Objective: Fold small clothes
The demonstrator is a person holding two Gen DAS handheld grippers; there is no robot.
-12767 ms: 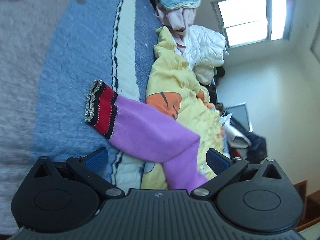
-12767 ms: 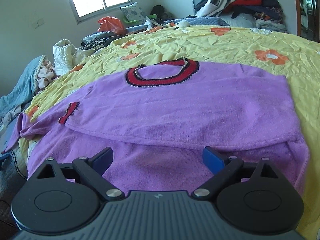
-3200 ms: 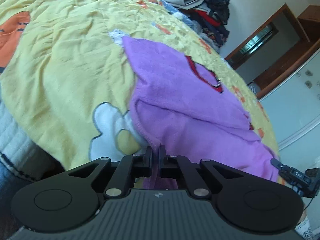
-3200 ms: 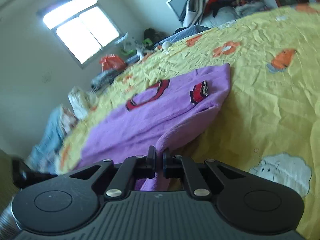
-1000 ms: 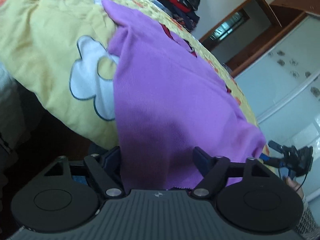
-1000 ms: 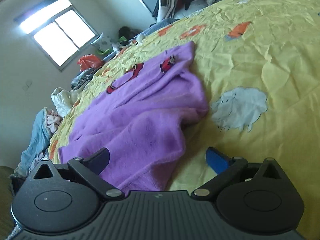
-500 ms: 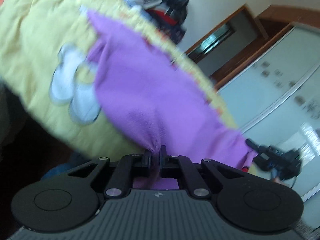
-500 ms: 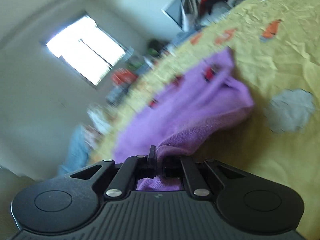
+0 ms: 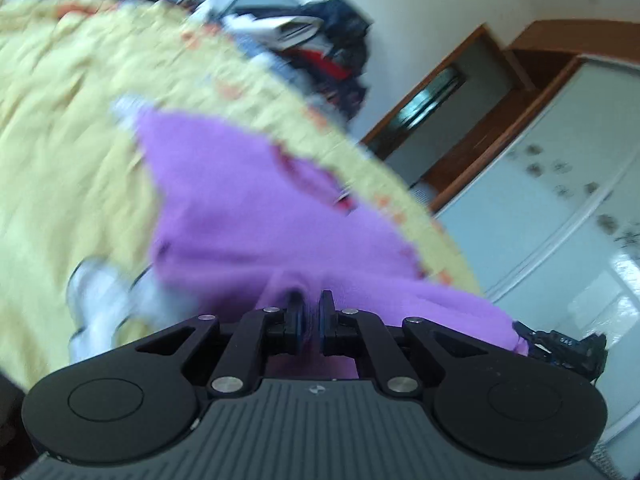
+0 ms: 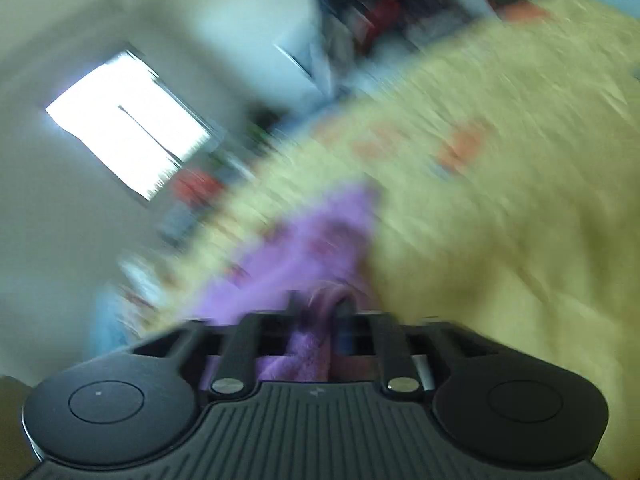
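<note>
A purple sweater with a red and black striped collar lies on the yellow bedspread. My left gripper is shut on the near hem of the sweater, the cloth bunched between its fingers. In the right wrist view, which is heavily blurred, the same purple sweater stretches away over the yellow bedspread, and my right gripper is shut on a fold of its edge. The right gripper also shows at the lower right of the left wrist view, at the sweater's far corner.
A pile of dark clothes sits past the far side of the bed. A wooden door frame and pale wardrobe doors stand on the right. A bright window is on the wall to the left in the right wrist view.
Both grippers went from open a second ago to shut on the sweater's hem. Both views have since swung, with the hem lifted and more of the bed showing beyond it.
</note>
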